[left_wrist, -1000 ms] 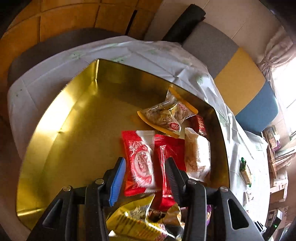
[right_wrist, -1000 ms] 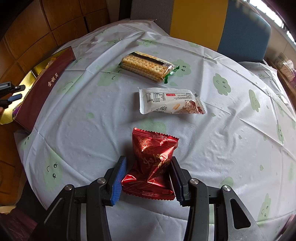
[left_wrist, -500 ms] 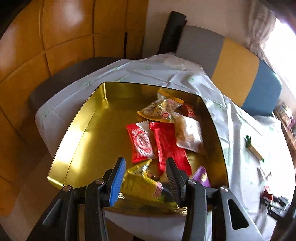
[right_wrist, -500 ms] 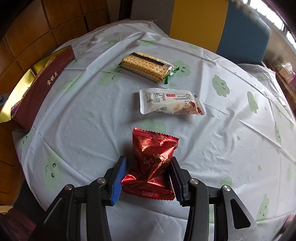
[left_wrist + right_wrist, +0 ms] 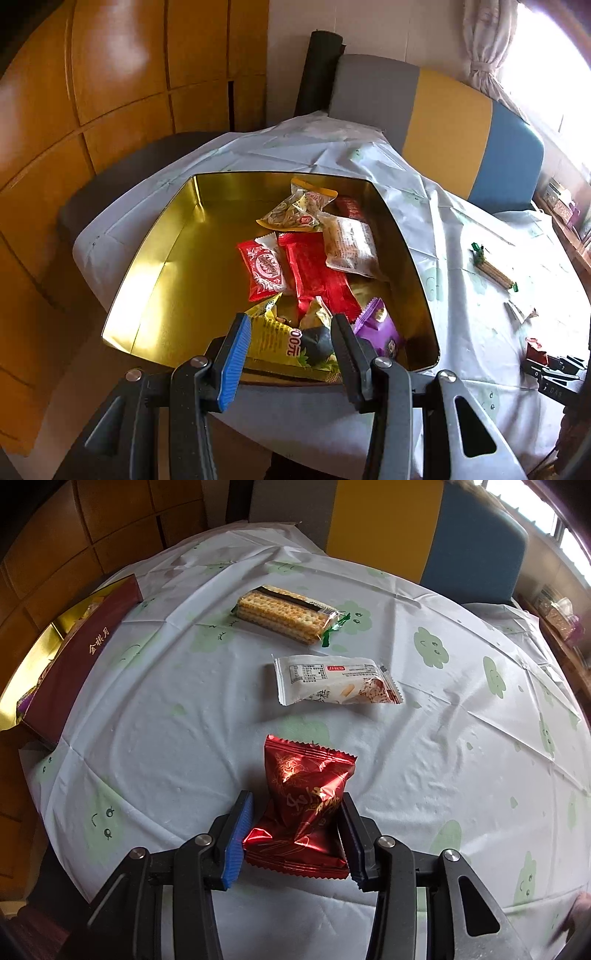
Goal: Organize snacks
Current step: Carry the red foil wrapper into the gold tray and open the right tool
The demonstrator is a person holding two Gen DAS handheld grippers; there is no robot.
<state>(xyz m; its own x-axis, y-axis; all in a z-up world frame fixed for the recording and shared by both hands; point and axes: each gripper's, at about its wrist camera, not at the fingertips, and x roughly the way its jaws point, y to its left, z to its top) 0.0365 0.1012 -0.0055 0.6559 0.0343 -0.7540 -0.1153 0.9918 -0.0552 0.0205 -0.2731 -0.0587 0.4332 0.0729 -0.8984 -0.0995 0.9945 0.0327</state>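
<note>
A gold box (image 5: 159,258) on the table holds several snack packets, among them red ones (image 5: 314,273), a yellow one (image 5: 273,339) and a purple one (image 5: 380,328). My left gripper (image 5: 291,343) is open and empty, above the box's near edge. My right gripper (image 5: 295,834) is shut on a dark red foil packet (image 5: 306,794) that rests on the tablecloth. A white packet (image 5: 332,679) and a clear pack of crackers (image 5: 288,613) lie beyond it. The box's dark red side (image 5: 77,664) shows at the left of the right wrist view.
The table wears a white cloth with green cloud prints (image 5: 428,650). A grey, yellow and blue chair (image 5: 443,122) stands behind it. Wooden cabinets (image 5: 92,92) are on the left. The crackers (image 5: 491,269) and the right gripper (image 5: 554,369) show in the left wrist view.
My left gripper has pulled back and up out of the gold box, empty. My right gripper stays shut on the dark red packet and has not moved.
</note>
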